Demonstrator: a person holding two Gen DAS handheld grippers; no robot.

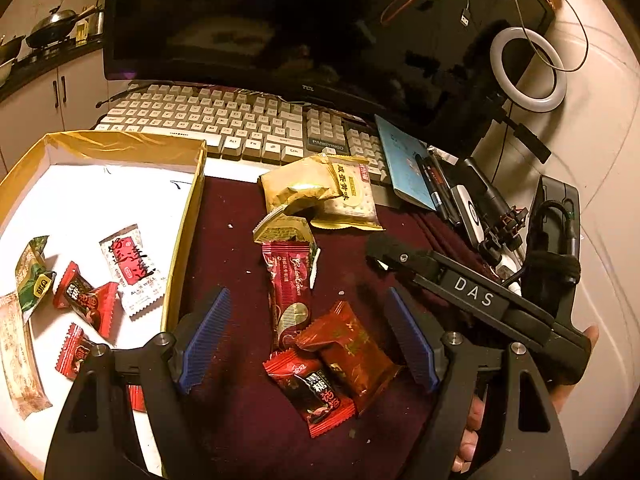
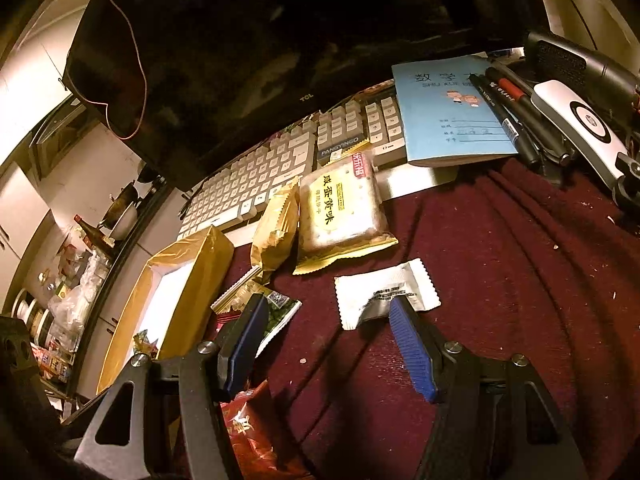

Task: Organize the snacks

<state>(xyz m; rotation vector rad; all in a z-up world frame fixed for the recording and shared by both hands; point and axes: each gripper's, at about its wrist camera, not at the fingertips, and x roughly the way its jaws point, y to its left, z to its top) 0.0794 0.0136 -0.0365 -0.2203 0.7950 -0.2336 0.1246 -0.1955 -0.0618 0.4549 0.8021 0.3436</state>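
Both tools are seen with jaws spread and nothing held between the pads. The left gripper (image 1: 308, 340) is hung over a heap of wrapped snacks on the maroon cloth (image 1: 224, 240), just right of the gold-rimmed box (image 1: 188, 216). Between its blue pads lie a dark red foil pack (image 1: 352, 348), a black-and-red candy (image 1: 312, 392) and a long red wafer bar (image 1: 288, 288). The right gripper (image 2: 328, 340) is poised further right of the box, with its right pad's tip over the lower edge of a white sachet (image 2: 384, 292) (contact cannot be confirmed).

Several small candies are already seen inside the box (image 1: 92, 296). Beyond the heap, toward the keyboard (image 1: 224, 120), a yolk cracker pack (image 2: 340, 212) and a crumpled gold wrapper (image 2: 276, 224) are left on the cloth.

Handling, as judged: all packs are taken to be light, soft-walled and slick (foil or film). The crimped end seals are stiffer and are the safer place to pinch. The cracker pack is probably brittle inside, so an edge seal should be gripped, not the middle. The flat sachet offers little height; its raised zigzag edge should be taken.
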